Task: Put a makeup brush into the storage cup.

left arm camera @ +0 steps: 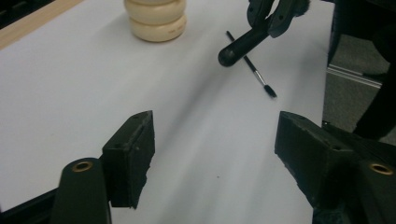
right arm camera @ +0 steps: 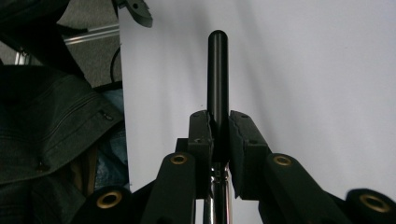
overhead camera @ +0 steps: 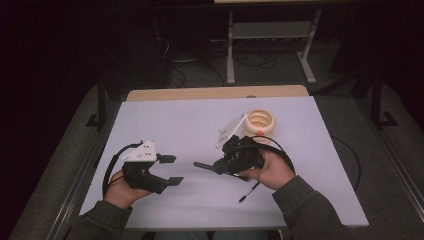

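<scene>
My right gripper [overhead camera: 223, 166] [right arm camera: 218, 130] is shut on a thick black rod-like handle [overhead camera: 202, 165] [right arm camera: 218, 70], which sticks out past the jaws toward the left and is held above the white table [overhead camera: 175, 125]. A shiny metal section of it shows behind the pads in the right gripper view. My left gripper [overhead camera: 174, 170] [left arm camera: 215, 140] stands open over the table's left side with nothing between its jaws. From the left gripper view, the handle [left arm camera: 240, 46] and right gripper [left arm camera: 273, 18] hang ahead. A thin black brush [overhead camera: 250, 192] [left arm camera: 254, 70] lies flat on the table under the right hand.
A cream ribbed round holder [overhead camera: 259, 122] [left arm camera: 156, 21] stands at the back right of the table, with a small orange bit [overhead camera: 260, 132] at its front. A wooden strip [overhead camera: 215, 93] runs along the table's far edge. Metal frame legs [overhead camera: 230, 50] stand on the floor beyond.
</scene>
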Action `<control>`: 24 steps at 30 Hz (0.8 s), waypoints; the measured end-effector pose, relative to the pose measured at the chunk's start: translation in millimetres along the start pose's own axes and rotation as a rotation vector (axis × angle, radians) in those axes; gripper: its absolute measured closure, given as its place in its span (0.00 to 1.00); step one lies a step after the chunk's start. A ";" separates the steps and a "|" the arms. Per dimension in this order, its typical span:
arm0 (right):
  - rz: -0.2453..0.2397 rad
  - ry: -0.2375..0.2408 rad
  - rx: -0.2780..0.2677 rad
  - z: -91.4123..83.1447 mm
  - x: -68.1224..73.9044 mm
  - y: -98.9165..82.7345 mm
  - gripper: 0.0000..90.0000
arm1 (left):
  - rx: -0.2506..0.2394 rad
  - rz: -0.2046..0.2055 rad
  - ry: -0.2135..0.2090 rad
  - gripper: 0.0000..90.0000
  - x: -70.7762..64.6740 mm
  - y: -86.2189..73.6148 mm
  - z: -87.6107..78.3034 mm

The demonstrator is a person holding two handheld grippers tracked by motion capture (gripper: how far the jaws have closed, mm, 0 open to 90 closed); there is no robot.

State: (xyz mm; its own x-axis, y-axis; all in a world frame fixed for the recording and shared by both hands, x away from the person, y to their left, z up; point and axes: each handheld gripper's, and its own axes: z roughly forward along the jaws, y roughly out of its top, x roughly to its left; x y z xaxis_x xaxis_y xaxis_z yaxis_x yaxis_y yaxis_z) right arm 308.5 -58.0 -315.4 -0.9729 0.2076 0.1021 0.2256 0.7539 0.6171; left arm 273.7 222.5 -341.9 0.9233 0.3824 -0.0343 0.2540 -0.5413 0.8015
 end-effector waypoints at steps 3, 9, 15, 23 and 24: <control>-0.014 0.014 0.009 3.2 1.5 -0.7 0.88 | 0.021 0.017 -0.019 0.36 -2.2 4.6 4.2; -0.027 0.038 0.017 11.5 2.9 -4.6 0.88 | 0.072 0.082 -0.060 0.41 -8.0 13.2 14.2; -0.036 0.068 0.025 22.3 3.3 -7.2 0.87 | 0.118 0.106 -0.090 0.48 -11.3 18.1 24.3; -0.067 0.103 0.064 38.5 8.0 -10.4 0.87 | 0.217 0.167 -0.154 0.60 -13.8 22.6 43.3; -0.069 0.105 0.063 39.4 8.3 -10.6 0.88 | 0.230 0.168 -0.161 0.62 -14.1 22.7 45.1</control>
State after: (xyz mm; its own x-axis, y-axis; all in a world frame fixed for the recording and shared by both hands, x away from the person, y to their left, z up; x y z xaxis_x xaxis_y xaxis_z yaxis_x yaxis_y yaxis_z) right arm 300.1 -39.8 -351.8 -0.9855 0.0900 0.1442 0.1575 0.8025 0.5755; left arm 279.4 171.1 -350.2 0.9868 0.1601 -0.0221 0.1360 -0.7486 0.6489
